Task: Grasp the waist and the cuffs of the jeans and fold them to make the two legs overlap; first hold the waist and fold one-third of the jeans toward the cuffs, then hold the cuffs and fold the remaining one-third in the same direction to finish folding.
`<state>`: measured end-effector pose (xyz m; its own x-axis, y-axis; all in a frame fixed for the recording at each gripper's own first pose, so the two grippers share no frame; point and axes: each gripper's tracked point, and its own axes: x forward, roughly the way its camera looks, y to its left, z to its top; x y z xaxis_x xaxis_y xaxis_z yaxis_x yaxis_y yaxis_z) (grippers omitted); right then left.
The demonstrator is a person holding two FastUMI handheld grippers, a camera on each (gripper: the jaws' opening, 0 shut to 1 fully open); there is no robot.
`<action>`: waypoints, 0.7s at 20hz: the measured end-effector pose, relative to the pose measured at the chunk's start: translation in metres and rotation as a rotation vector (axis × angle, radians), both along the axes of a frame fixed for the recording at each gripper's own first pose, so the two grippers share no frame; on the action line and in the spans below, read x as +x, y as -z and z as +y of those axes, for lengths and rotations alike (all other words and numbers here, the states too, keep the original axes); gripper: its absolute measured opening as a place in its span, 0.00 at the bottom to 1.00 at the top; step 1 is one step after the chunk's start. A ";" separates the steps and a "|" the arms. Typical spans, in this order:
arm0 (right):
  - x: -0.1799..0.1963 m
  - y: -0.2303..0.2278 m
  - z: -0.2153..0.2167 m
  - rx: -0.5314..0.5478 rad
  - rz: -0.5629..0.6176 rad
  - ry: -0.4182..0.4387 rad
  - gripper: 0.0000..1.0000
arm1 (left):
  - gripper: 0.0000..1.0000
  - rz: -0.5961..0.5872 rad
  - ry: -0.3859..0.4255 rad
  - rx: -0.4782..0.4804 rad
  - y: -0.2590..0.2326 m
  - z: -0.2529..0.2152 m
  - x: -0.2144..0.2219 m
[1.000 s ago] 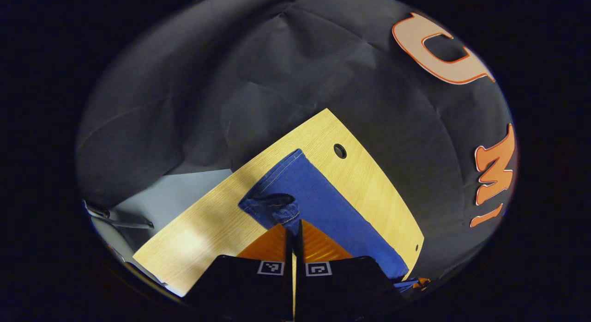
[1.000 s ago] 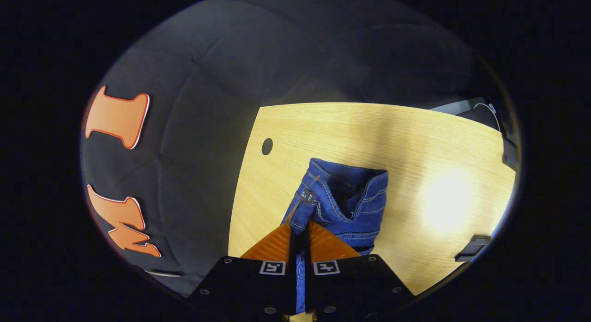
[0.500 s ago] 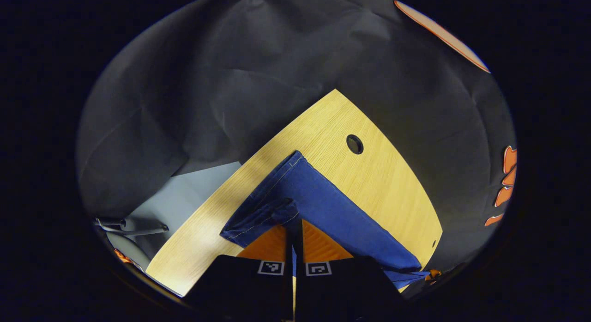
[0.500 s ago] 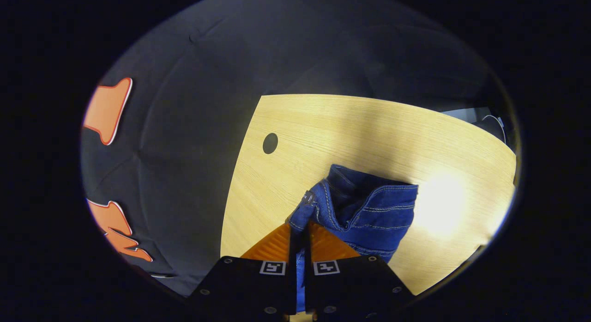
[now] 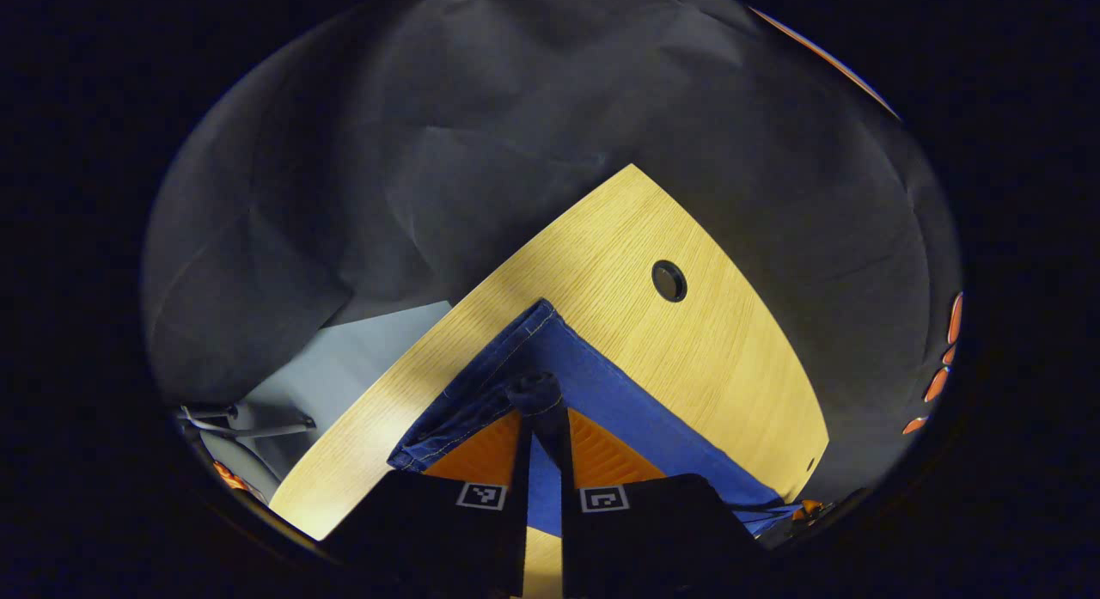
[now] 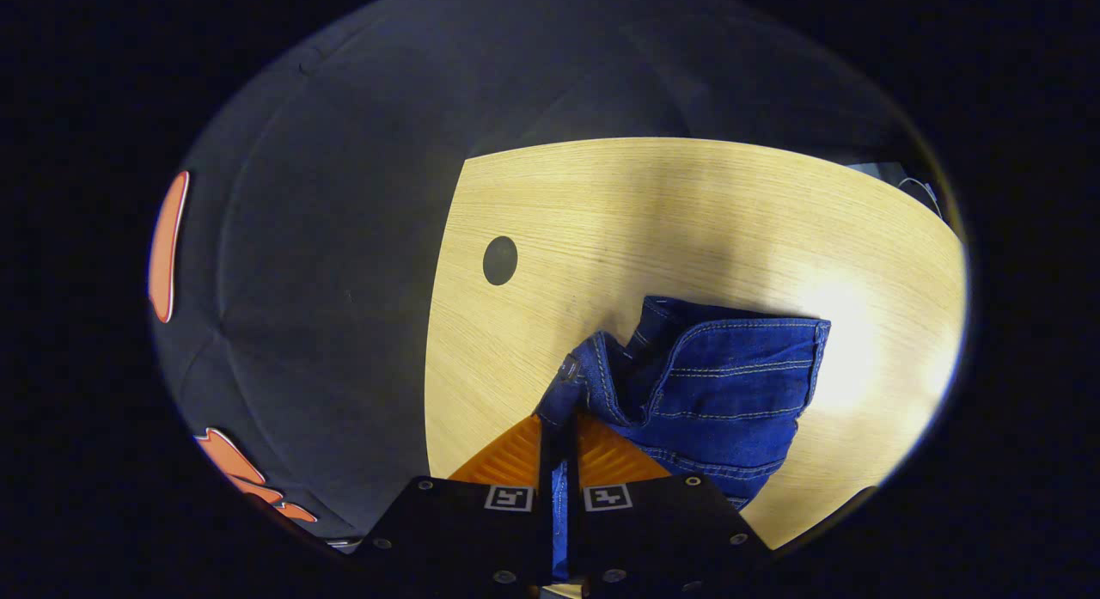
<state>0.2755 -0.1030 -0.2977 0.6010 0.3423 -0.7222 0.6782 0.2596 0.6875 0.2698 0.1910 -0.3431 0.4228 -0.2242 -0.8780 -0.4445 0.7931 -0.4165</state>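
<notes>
**Both claws holding jeans on the wooden table**

The table (image 6: 687, 212) is the landmark: a pale wood top with a curved outer edge and a round cable hole (image 6: 499, 260) near that edge. In the right gripper view a broad stretch of bare wood lies beyond and to both sides of the jeans (image 6: 722, 393), with a bright glare patch just past the denim on the side away from the hole. In the left gripper view the bare wood runs from the hole (image 5: 669, 280) out to the table's corner, and a grey floor (image 5: 344, 358) shows past the table's other edge, with what may be a cable or chair leg lying there; it is too small to tell.

The jeans (image 5: 601, 393) lie on the table as a long blue strip running along the edge nearest the hole, one stitched hem corner pointing toward the table's far corner. In the right gripper view the waist end is bunched and lifted, showing seams, pale topstitching and a pocket panel lying flat on the wood.

The left claw (image 5: 543, 414) stands narrowly parted with a small roll of cuff denim pinched between its orange fingers (image 5: 481, 449). The right claw (image 6: 559, 431) is nearly closed, a fold of waist fabric clamped between both fingers (image 6: 511, 457).
</notes>
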 end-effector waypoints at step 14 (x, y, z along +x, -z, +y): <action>-0.091 0.009 -0.048 -0.404 -0.022 -0.292 0.97 | 0.98 -0.085 0.386 0.314 -0.059 -0.018 -0.026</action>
<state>0.1850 -0.1513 -0.3067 0.5382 0.1943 -0.8201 0.5243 0.6847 0.5062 0.2437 0.1729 -0.2841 0.4341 -0.1091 -0.8942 -0.0688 0.9857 -0.1536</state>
